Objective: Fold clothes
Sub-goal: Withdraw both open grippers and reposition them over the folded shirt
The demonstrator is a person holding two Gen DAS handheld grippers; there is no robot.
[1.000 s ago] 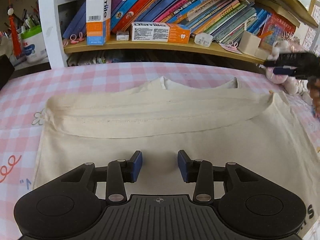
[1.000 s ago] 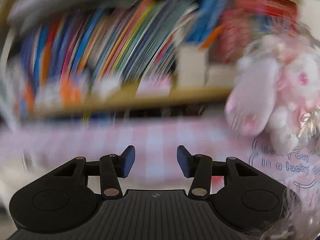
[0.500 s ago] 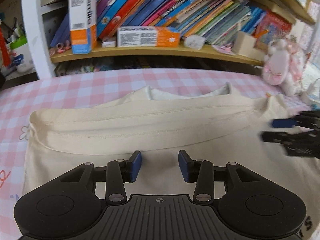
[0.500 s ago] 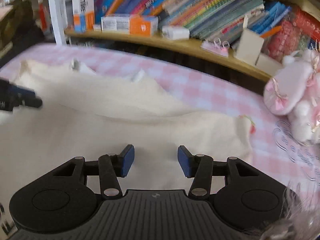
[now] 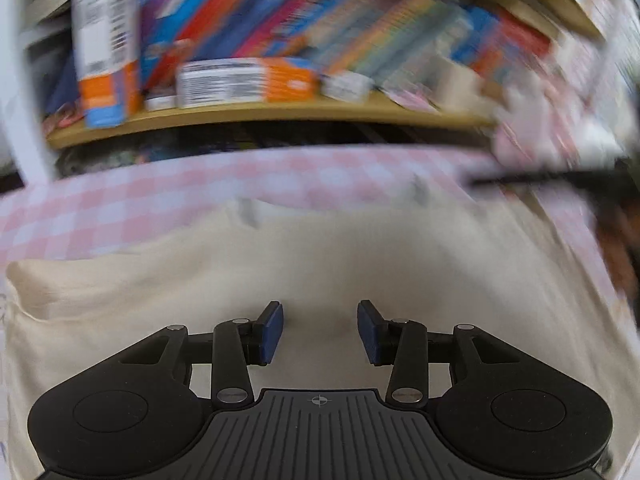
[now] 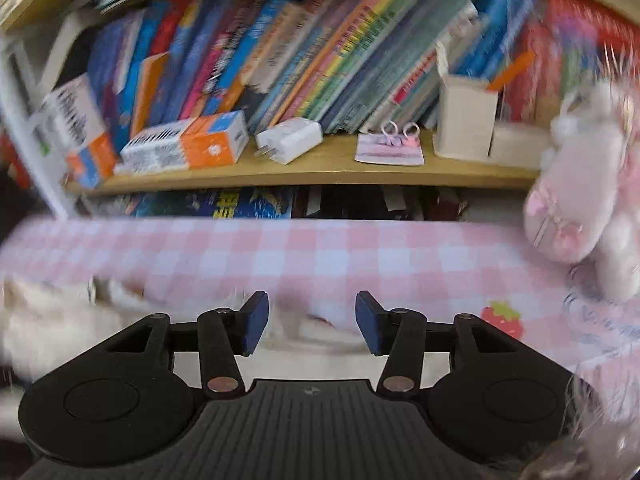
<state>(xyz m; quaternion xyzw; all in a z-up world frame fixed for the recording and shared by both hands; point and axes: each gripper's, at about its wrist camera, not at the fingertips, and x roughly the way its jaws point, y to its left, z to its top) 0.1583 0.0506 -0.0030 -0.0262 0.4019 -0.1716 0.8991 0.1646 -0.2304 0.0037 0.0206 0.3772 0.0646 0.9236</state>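
Observation:
A cream garment (image 5: 312,264) lies spread on the pink checked tablecloth (image 5: 120,196), blurred by motion in the left wrist view. My left gripper (image 5: 319,330) hovers open over its near middle, nothing between the blue pads. The right gripper shows as a dark streak (image 5: 560,178) at the garment's far right edge. In the right wrist view my right gripper (image 6: 308,320) is open over the garment's far right corner (image 6: 320,316), with cream cloth (image 6: 52,312) at lower left and the tablecloth (image 6: 320,256) beyond.
A wooden shelf (image 6: 320,168) with books (image 6: 320,52), orange and white boxes (image 6: 188,144) and a white charger (image 6: 288,140) runs behind the table. A pink plush toy (image 6: 580,188) sits at the right edge. A white post (image 5: 20,112) stands at left.
Both grippers moved forward over the garment toward the shelf. The right gripper swung from facing left across the cloth to facing the shelf at the far right corner. Both stayed open.

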